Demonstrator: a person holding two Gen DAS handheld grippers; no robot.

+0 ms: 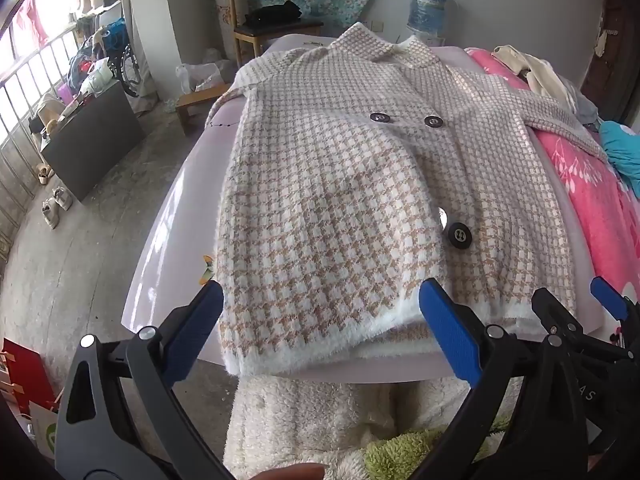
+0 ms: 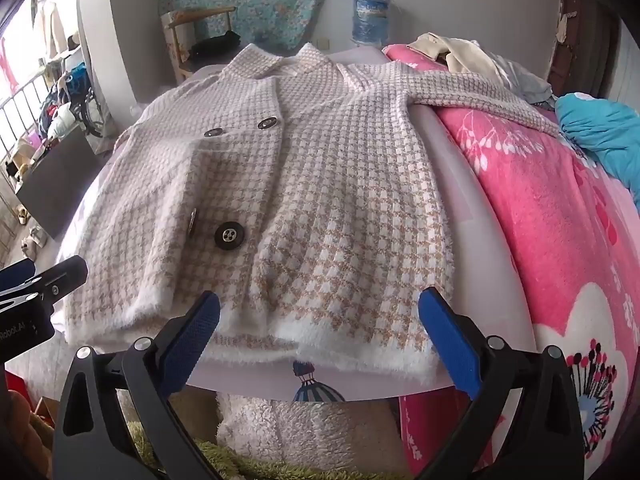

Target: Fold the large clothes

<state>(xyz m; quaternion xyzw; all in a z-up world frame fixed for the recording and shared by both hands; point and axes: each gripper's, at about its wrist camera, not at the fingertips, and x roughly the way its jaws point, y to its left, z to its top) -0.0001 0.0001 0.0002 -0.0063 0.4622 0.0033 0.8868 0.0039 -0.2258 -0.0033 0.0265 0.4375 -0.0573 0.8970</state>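
While flat — coat (image 1: 352, 184) hem overhanging

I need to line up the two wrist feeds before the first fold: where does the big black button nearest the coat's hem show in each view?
Left wrist view: the big black button sits right of centre, on the houndstooth coat, above the right blue pad.
Right wrist view: the same button sits left of centre, above the left blue pad.
Shared landmark: the blue water jug against the far wall, beyond the collar.
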